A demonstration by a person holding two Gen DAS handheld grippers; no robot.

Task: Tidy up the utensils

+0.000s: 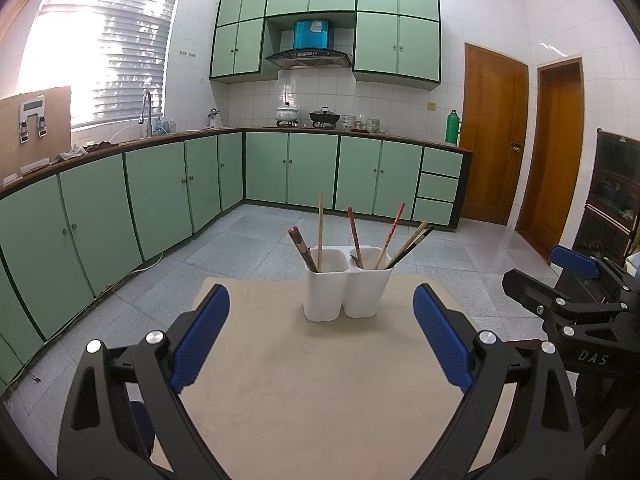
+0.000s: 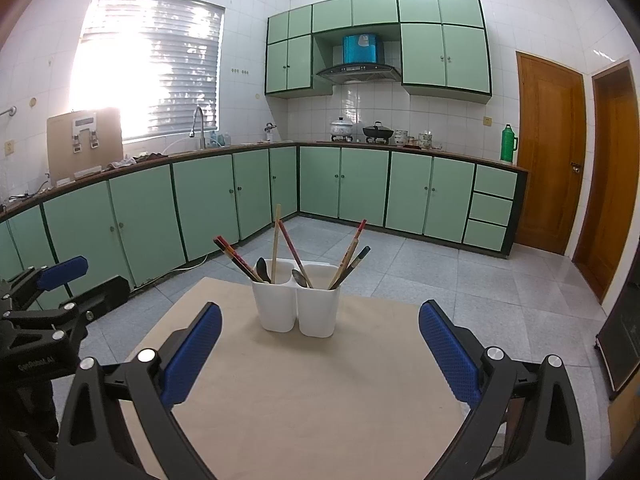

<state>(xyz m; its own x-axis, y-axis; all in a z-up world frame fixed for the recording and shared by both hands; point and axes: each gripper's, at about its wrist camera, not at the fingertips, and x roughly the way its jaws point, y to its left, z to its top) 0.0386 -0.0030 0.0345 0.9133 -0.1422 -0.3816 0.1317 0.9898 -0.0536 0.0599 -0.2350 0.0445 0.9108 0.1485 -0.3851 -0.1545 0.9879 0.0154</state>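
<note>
**Both claws gape wide over the table, holding nothing**

Left gripper (image 1: pixel 320 336) hovers above the beige table (image 1: pixel 320 400), its blue pads (image 1: pixel 202 336) spread far apart and empty. Right gripper (image 2: pixel 320 350) hangs beside it, equally wide and empty. Ahead of both, near the table's far edge, stands a white two-compartment utensil holder (image 2: pixel 296 306). Chopsticks (image 2: pixel 276 240) lean in both compartments, and each holds a spoon (image 2: pixel 300 278).

"DAS" on right hand-held gripper (image 1: pixel 576 280), faint unreadable lettering on left hand-held gripper (image 2: pixel 48 280)
</note>
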